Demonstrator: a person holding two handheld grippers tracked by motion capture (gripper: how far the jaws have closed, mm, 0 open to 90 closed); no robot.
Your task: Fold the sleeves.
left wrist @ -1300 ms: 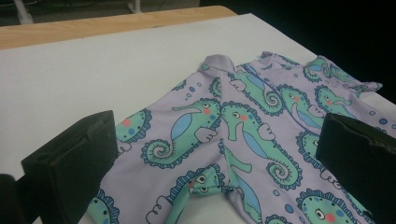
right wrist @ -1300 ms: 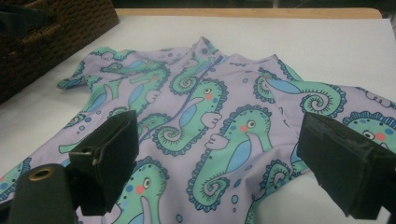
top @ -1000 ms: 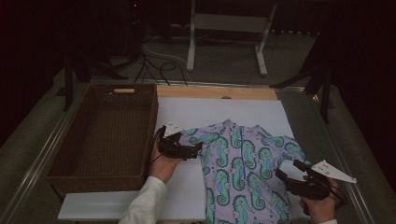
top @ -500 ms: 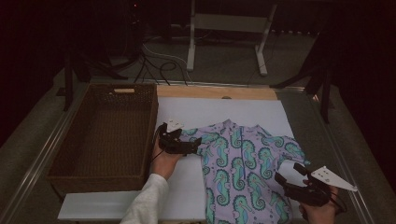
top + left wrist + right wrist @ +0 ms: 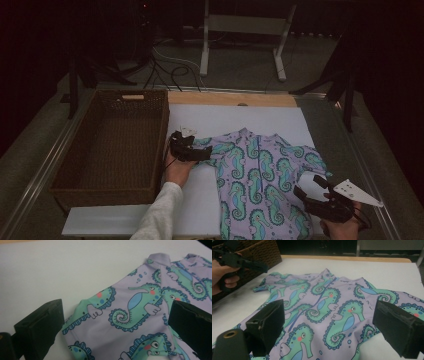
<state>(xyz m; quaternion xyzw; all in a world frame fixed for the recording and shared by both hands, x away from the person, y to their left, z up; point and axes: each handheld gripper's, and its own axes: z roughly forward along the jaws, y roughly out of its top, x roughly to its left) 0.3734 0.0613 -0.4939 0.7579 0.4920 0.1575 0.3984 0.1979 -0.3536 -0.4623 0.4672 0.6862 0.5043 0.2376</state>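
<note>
A lilac children's garment [image 5: 260, 175] printed with green seahorses lies flat on the white board [image 5: 235, 117]. My left gripper [image 5: 201, 152] is at the garment's left sleeve, beside the basket. In the left gripper view it [image 5: 117, 307] stands open, with the sleeve [image 5: 100, 315] lying between the two jaws. My right gripper [image 5: 307, 186] hovers over the garment's near right part, close to the table's front edge. In the right gripper view it [image 5: 330, 307] is open wide, and the garment's front [image 5: 329, 302] lies flat beyond the jaws.
A brown wicker basket [image 5: 65, 170] stands left of the board, close to my left hand [image 5: 177, 170]. A wooden strip [image 5: 232, 98] runs along the board's far edge. Beyond the table are a metal stand [image 5: 240, 30] and cables [image 5: 170, 65] on the floor.
My right gripper has drawn back toward the table's front edge. The left gripper has edged slightly farther up at the sleeve. The garment lies as before.
</note>
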